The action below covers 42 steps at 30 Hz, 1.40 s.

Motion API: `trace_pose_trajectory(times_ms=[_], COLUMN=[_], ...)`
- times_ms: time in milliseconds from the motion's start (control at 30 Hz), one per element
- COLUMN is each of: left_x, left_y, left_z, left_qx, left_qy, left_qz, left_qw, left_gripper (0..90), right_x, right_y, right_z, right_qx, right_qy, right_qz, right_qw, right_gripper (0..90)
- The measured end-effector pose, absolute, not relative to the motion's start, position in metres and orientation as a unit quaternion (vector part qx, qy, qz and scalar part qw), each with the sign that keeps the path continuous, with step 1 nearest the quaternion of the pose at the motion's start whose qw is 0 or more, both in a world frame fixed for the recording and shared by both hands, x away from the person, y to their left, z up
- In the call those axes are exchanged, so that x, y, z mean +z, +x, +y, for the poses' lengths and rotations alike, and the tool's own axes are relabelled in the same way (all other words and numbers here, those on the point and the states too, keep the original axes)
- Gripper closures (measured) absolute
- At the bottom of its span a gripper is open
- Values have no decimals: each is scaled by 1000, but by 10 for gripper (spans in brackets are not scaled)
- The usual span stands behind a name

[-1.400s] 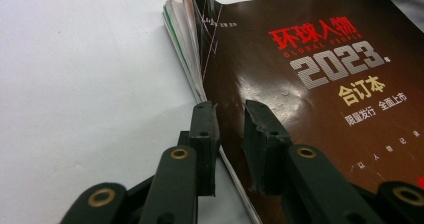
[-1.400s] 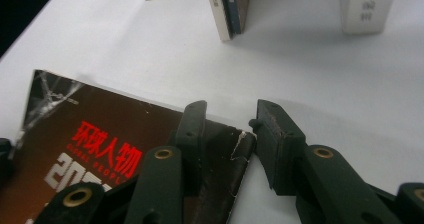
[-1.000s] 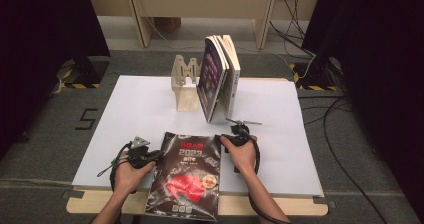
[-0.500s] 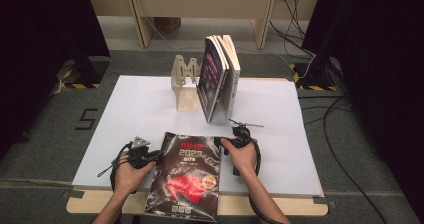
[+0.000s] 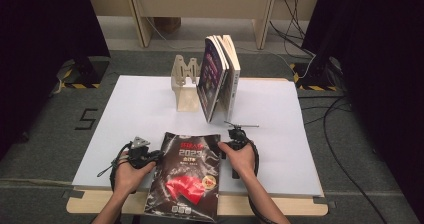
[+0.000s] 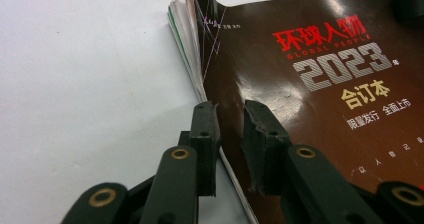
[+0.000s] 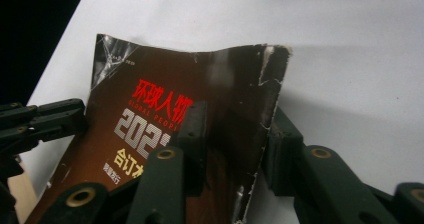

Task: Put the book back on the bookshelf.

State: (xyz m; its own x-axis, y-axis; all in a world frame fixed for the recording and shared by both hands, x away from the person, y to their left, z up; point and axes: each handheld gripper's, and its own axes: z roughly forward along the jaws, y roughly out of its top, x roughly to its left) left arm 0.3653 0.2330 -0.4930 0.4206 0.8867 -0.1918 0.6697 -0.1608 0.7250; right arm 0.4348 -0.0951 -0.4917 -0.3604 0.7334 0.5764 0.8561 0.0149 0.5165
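A thick magazine (image 5: 185, 179) with a dark cover and red print lies at the table's front edge and hangs a little over it. My left gripper (image 5: 152, 156) is at its left side. In the left gripper view this gripper (image 6: 230, 106) is shut on the page edge of the magazine (image 6: 320, 84), one jaw on the cover and one beneath. My right gripper (image 5: 224, 149) is at the far right corner. In the right gripper view its jaws (image 7: 235, 111) have just been closing around the raised right edge of the magazine (image 7: 165, 84), with a gap still showing.
A wooden book stand (image 5: 185, 79) sits at the back of the white table (image 5: 140, 104), with several books (image 5: 220, 74) upright against its right side. Cables trail over the floor at the right. The left gripper (image 7: 45, 119) is across the cover in the right gripper view.
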Motion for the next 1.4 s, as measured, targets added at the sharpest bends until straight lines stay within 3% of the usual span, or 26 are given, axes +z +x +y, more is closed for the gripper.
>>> trace_pose_trajectory(times_ms=[267, 467, 867, 1400], left_x=[-493, -489, -464, -444], left_y=[366, 367, 364, 362], left_z=[235, 240, 256, 262], left_qx=[137, 142, 188, 207], left_qy=[752, 748, 712, 693], left_qz=[515, 516, 518, 511], left_qw=[387, 393, 434, 464], left_gripper=[734, 616, 488, 478], right_x=[-480, -470, -435, -392], right_y=[434, 431, 426, 428], right_z=[-95, -92, -81, -66], right_qx=[-425, -444, -493, -547], right_qy=[-546, -538, -508, -468], right_qz=[-719, -713, -704, -694], right_qw=[69, 72, 57, 12], right_gripper=[826, 871, 877, 878])
